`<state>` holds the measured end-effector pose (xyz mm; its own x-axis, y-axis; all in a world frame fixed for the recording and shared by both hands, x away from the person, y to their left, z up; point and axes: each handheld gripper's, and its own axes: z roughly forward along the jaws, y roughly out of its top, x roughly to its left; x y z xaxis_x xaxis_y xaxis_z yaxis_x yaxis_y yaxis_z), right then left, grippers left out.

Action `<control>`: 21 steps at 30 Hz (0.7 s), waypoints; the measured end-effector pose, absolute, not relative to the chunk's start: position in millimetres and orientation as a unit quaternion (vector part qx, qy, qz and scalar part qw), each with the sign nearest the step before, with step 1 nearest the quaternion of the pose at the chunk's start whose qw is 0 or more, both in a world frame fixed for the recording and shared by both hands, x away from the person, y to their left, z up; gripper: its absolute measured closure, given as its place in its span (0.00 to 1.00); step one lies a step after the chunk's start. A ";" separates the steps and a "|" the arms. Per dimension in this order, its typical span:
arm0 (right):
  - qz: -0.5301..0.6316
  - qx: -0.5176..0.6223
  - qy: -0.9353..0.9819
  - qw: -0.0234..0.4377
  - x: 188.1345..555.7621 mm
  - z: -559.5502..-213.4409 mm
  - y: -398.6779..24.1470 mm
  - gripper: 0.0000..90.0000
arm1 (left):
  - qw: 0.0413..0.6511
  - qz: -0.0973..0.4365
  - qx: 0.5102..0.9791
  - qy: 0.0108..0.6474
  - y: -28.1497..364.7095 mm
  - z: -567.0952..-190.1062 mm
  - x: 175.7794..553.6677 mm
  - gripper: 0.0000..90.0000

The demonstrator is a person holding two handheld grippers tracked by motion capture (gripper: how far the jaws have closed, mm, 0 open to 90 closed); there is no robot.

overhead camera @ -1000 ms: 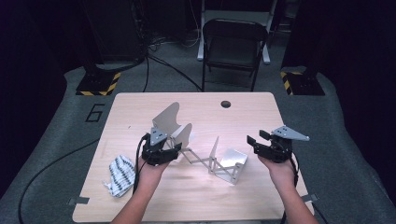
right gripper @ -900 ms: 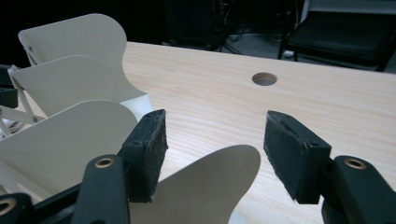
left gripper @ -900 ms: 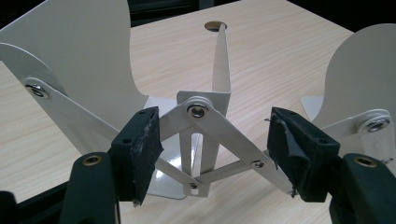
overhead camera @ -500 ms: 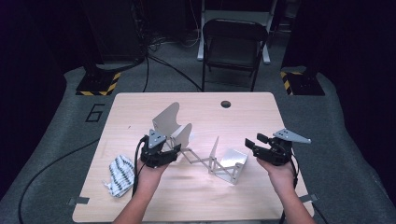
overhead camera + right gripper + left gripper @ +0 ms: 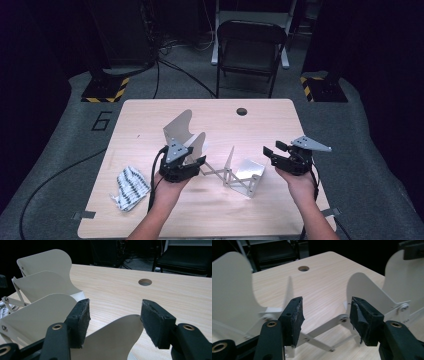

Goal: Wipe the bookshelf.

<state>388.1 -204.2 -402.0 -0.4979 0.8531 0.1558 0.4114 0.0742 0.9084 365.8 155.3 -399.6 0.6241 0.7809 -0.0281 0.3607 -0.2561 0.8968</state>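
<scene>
A white metal folding rack (image 5: 244, 176) with several upright curved plates joined by scissor links stands spread across the middle of the wooden table (image 5: 145, 120). My left gripper (image 5: 199, 165) is at the rack's left part, beside the second plate (image 5: 367, 292). Its jaws have just been closing and stand open over the scissor links (image 5: 319, 330), the pads pressing on nothing. My right gripper (image 5: 272, 149) hovers just right of the rack's right end. Its jaws have closed a little and stay open, with the nearest plate's tip (image 5: 117, 335) low between them, untouched.
A striped black-and-white cloth (image 5: 130, 186) lies near the table's front left. A round cable hole (image 5: 242, 111) sits at the far edge. Behind the table is a folding chair (image 5: 250, 45), with yellow-black taped stand bases (image 5: 105, 90) on the grey floor.
My left gripper has shifted a little to the right and up, toward the rack's links, and its jaws stand narrower. The right gripper and the rack have kept their places.
</scene>
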 end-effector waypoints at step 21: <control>0.509 0.450 0.700 0.221 389.4 -398.1 -205.3 0.46 | 0.467 0.204 0.786 0.350 151.4 -406.1 359.1 0.75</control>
<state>389.4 -205.3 -398.1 -0.4971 0.8547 0.1497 0.4057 0.0765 0.9108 359.1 151.4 -406.1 0.6713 0.7411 -0.0070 0.3606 -0.3184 0.8767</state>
